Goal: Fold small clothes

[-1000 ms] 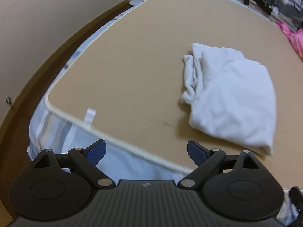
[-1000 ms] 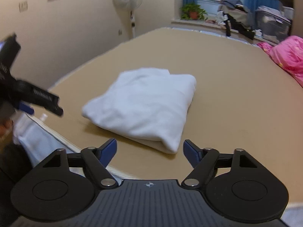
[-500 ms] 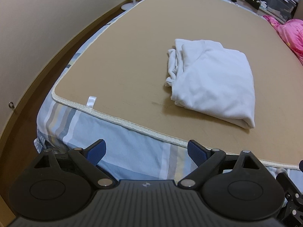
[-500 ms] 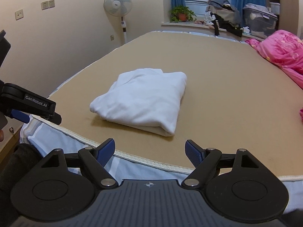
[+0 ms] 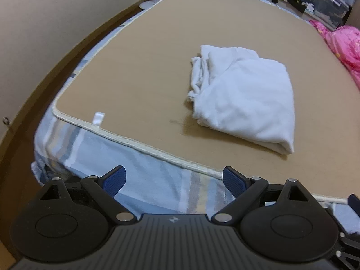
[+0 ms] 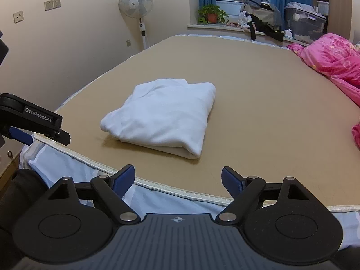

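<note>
Lying folded on the tan mattress pad point(image 6: 258, 94), well ahead of both empty grippers, the white cotton garment point(image 6: 162, 117) is being faced more squarely by the opening right gripper point(image 6: 177, 180) than by the released left gripper point(image 5: 173, 180).

The left tool point(image 5: 174, 181) has pulled back from the bed: 1 second ago its view sat over the tan mat point(image 5: 139, 67), and now the striped sheet point(image 5: 144, 180) on the mattress side fills the space between its fingers. The folded white garment point(image 5: 245, 99) lies further from that tool than before. In the right wrist view the left tool point(image 6: 33, 121) now hangs lower and steadier at the left edge. The right tool point(image 6: 177, 180) has its jaws opening, with nothing between them.
</note>
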